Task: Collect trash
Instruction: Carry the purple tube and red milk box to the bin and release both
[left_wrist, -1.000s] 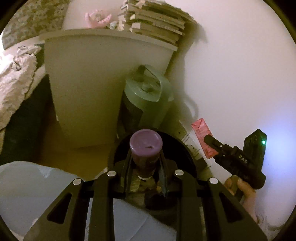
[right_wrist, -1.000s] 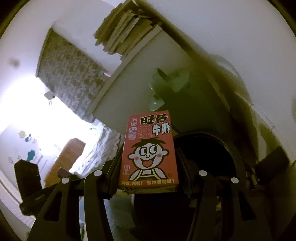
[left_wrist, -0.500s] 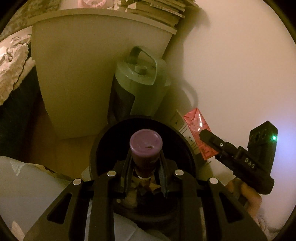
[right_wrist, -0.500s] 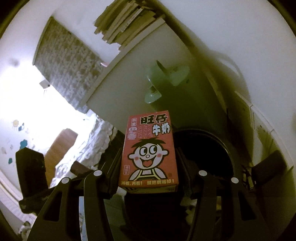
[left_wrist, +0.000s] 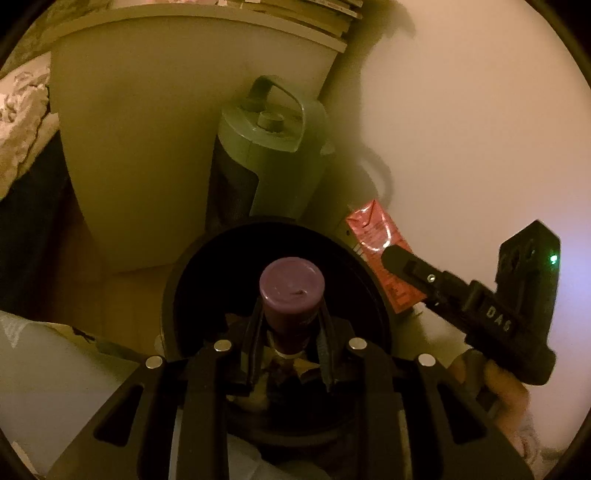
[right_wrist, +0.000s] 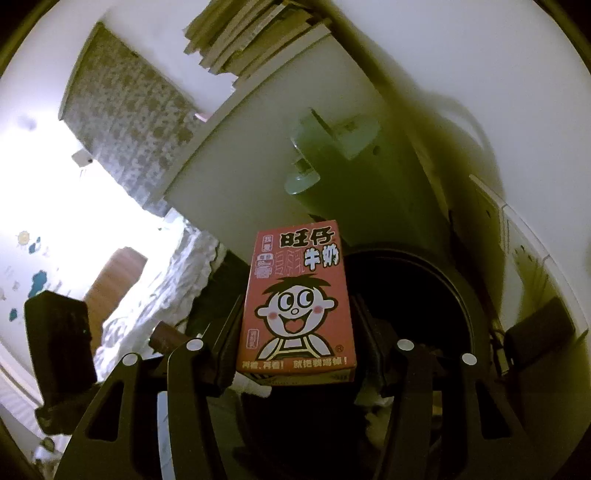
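Since a second ago the left gripper (left_wrist: 291, 332) has dropped toward the bin (left_wrist: 184, 295), whose dark mouth now fills more of its view, while the cabinet (left_wrist: 166, 147) and green appliance (left_wrist: 266, 162) have slid up and loom larger; the right gripper (right_wrist: 295, 325) has hardly shifted. Going from left to right in the left wrist view: crumpled bedding (left_wrist: 22, 110) lies at the edge, then comes the pale cabinet with books (left_wrist: 325, 14) stacked on its top, then the green appliance with a handle standing just beside the cabinet and behind the bin. Over the bin's opening the left gripper has a purple bottle (left_wrist: 291, 284) between its fingers, cap end away from the camera; its jaws are opening, and the fingers sit close along the bottle's sides, though I cannot tell whether they press on it. Some scraps lie inside the bin below. Further right, the right gripper (left_wrist: 402, 262) holds a red carton (left_wrist: 373, 236) near the bin's rim, against the white wall, with a hand (left_wrist: 506, 391) under it. In the right wrist view the jaws are clamped on the carton (right_wrist: 295, 302), upright with a cartoon face toward the camera, the bin (right_wrist: 469, 306) behind and to its right.
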